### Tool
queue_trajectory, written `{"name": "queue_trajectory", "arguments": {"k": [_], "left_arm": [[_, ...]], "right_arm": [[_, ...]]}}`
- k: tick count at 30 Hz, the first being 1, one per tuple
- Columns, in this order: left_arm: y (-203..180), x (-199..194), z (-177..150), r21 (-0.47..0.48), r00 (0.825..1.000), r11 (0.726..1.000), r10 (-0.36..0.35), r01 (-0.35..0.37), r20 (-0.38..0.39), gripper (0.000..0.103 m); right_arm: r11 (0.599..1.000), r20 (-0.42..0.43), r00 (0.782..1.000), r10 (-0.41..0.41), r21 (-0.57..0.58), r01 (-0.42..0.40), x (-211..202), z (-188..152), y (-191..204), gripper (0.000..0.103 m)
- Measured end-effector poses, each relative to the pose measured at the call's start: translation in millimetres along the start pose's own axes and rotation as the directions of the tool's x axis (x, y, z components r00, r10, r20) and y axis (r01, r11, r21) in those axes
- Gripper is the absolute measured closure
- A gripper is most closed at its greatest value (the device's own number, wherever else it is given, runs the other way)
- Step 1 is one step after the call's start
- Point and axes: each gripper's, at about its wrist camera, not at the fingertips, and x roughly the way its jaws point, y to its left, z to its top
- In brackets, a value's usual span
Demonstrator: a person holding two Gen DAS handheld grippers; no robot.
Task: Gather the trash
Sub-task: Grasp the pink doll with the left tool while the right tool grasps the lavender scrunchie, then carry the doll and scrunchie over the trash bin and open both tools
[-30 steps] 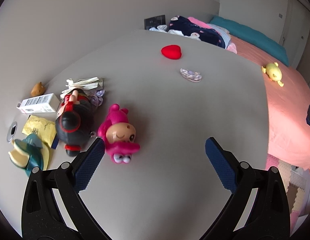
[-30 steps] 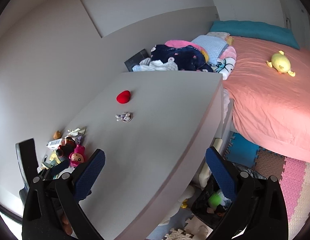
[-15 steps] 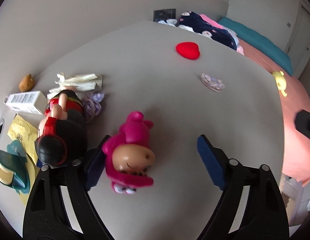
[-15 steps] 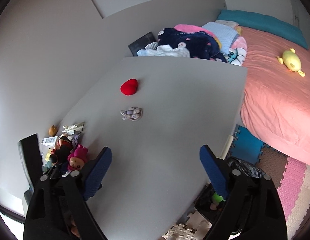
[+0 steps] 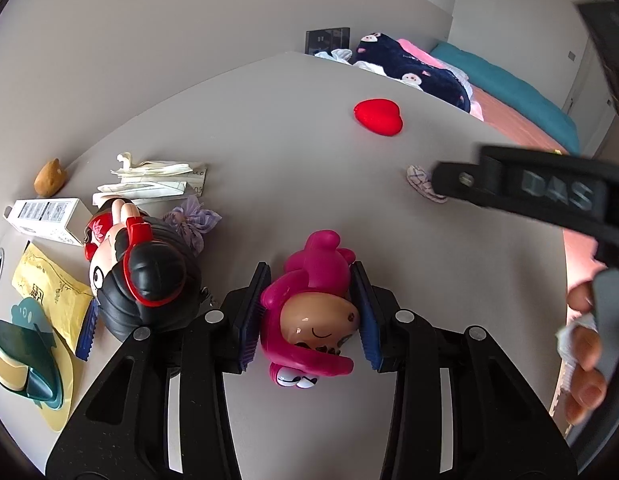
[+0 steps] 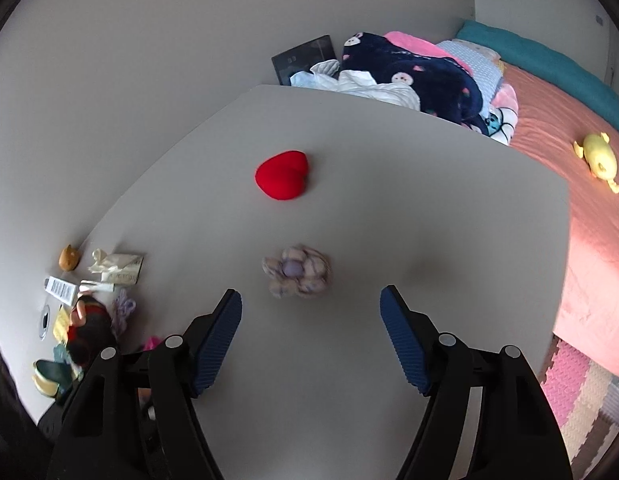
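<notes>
A pink doll [image 5: 309, 320] lies on the grey table [image 5: 309, 152]. It is between the blue pads of my left gripper [image 5: 309, 276], whose jaws are closing with both pads against its sides. In the right wrist view, a crumpled lilac fabric flower [image 6: 297, 270] lies just ahead of my right gripper [image 6: 311, 300]. Those jaws are closing too, still wide apart with nothing between them. A red heart [image 6: 281, 176] sits farther back. Crumpled papers [image 5: 153, 178] lie at the table's left end.
Left of the pink doll lie a black-haired doll [image 5: 145, 276], a purple scrunchie [image 5: 193, 220], a white box [image 5: 49, 220], a yellow packet [image 5: 45, 296] and a green shoe-like thing [image 5: 21, 352]. Clothes [image 6: 409, 68] are piled beyond the table. A pink bed [image 6: 589, 240] is on the right.
My left jaws have narrowed from wide open onto the pink doll. My right gripper has travelled over the table up to the fabric flower, its jaws narrowing somewhat.
</notes>
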Motion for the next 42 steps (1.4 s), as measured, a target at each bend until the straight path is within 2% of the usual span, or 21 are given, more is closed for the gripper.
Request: {"name": "queue_trajectory", "arguments": {"k": [6,8,10,13,25,32,38,42], "left_arm": [[-4,2,1,0.019,1.0,1.0,-0.005,0.005,-0.002,0.063],[-6,2,1,0.03,1.0,1.0,-0.007,0.007,-0.002,0.063],[-8,2,1,0.039,1.0,0.999,-0.005,0.005,0.002,0.063],[-12,2,0,0.052,1.0,0.999,-0.007,0.006,0.006,0.063],[-46,-16,-9,0.163,0.998,0.986,0.007,-0.018,0.064,0.063],[-81,-48,-25,0.215,0.996,0.977,-0.037,0.019,0.082,0.063],[-127,-72,-39,0.298,0.992,0.952,-0.096,0.066,0.085,0.063],[-156,-80,-50,0.341,0.988,0.933,-0.142,0.112,0.064,0.063]], "right_arm": [[0.996,-0.034,0.997,-0.065,-0.058,0.063,22,10,20,0.045],[0.993,-0.05,0.995,-0.088,-0.078,0.084,29,11,23,0.061],[0.991,-0.062,0.993,-0.101,-0.092,0.095,33,11,23,0.071],[0.989,-0.065,0.993,-0.098,-0.113,0.09,29,9,21,0.078],[1.0,-0.021,0.999,-0.026,-0.012,0.026,-36,-12,-24,0.079],[1.0,0.018,1.0,0.001,0.021,-0.001,-81,-36,-57,0.079],[0.997,0.058,0.998,0.003,0.074,-0.007,-117,-56,-98,0.079],[0.993,0.077,0.997,-0.025,0.115,0.016,-135,-71,-128,0.079]]}}
